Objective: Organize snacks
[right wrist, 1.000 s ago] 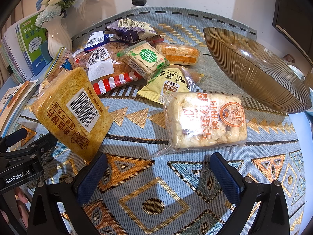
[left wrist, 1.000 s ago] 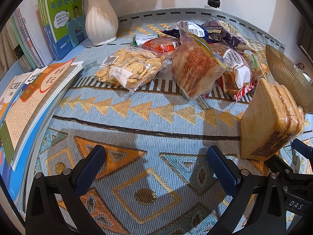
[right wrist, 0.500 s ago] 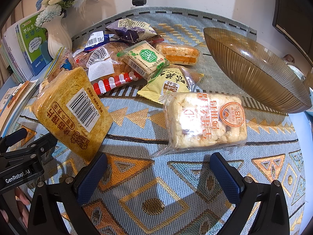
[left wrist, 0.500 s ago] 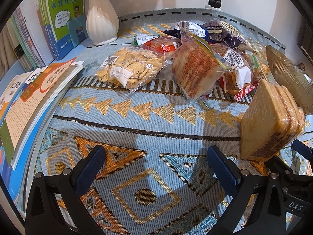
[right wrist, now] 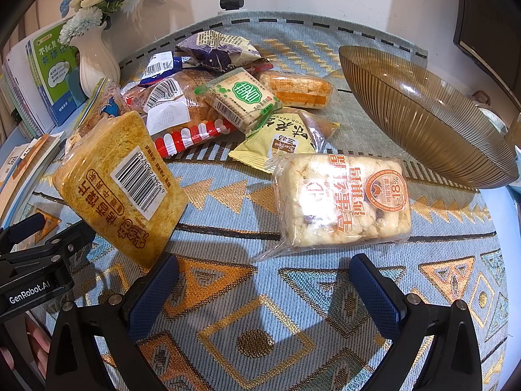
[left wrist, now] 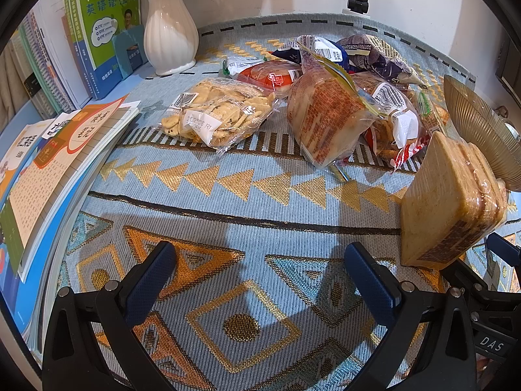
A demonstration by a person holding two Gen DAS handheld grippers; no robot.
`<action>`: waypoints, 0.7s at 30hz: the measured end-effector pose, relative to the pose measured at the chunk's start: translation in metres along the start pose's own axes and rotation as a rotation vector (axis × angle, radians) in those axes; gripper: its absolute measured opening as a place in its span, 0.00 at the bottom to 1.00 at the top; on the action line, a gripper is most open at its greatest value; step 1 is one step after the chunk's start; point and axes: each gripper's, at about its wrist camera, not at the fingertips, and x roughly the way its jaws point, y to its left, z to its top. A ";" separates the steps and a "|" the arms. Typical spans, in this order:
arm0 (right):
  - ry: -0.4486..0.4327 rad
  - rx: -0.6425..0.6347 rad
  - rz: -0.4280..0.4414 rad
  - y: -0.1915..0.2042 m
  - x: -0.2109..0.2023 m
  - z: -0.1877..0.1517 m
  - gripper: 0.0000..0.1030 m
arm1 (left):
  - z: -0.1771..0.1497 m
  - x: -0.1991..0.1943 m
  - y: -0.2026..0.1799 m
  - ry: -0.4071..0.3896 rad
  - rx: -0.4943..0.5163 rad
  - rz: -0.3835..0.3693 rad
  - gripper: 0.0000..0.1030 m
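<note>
Right wrist view: your right gripper point(right wrist: 263, 286) has its jaws spread wide over the patterned tablecloth point(right wrist: 260, 342), gripping nothing. Straight ahead of the jaws lies the rice-crisp pack point(right wrist: 342, 200), clear wrap, orange round seal reading "18%" upside down. Ahead-left of the jaws, the toast pack point(right wrist: 122, 189) stands tilted, barcode label 6934472804740 with orange Chinese print, touching the left finger's tip; the other gripper's black frame marked "GenRobot.AI" sits just beside it. Farther ahead: yellow peanut pouch point(right wrist: 280, 143), green-label cracker pack point(right wrist: 242, 99), bread bag point(right wrist: 169, 107) with sticker "2026/01/19 2026/11/18". Ahead-right sits the ribbed amber bowl point(right wrist: 423, 114), holding no snacks.

Left wrist view: your left gripper point(left wrist: 260, 277) is also released, jaws wide over bare cloth. Ahead-left of them, the biscuit bag point(left wrist: 218, 112), sticker "202526 R1". Ahead-right, the toast pack point(left wrist: 446, 202), with a "DAS" mark on the black frame below. Far left, workbooks point(left wrist: 49, 169); white vase point(left wrist: 169, 29) at the back.
</note>
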 end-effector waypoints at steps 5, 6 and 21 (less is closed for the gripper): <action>0.001 0.003 0.002 0.001 -0.001 -0.001 1.00 | 0.000 0.000 0.000 0.000 0.000 0.000 1.00; 0.001 0.004 0.002 0.001 -0.001 -0.001 1.00 | 0.000 0.000 0.000 0.000 0.000 0.000 1.00; 0.002 -0.003 0.013 0.000 -0.002 -0.001 1.00 | 0.000 0.000 0.000 0.000 0.001 0.000 1.00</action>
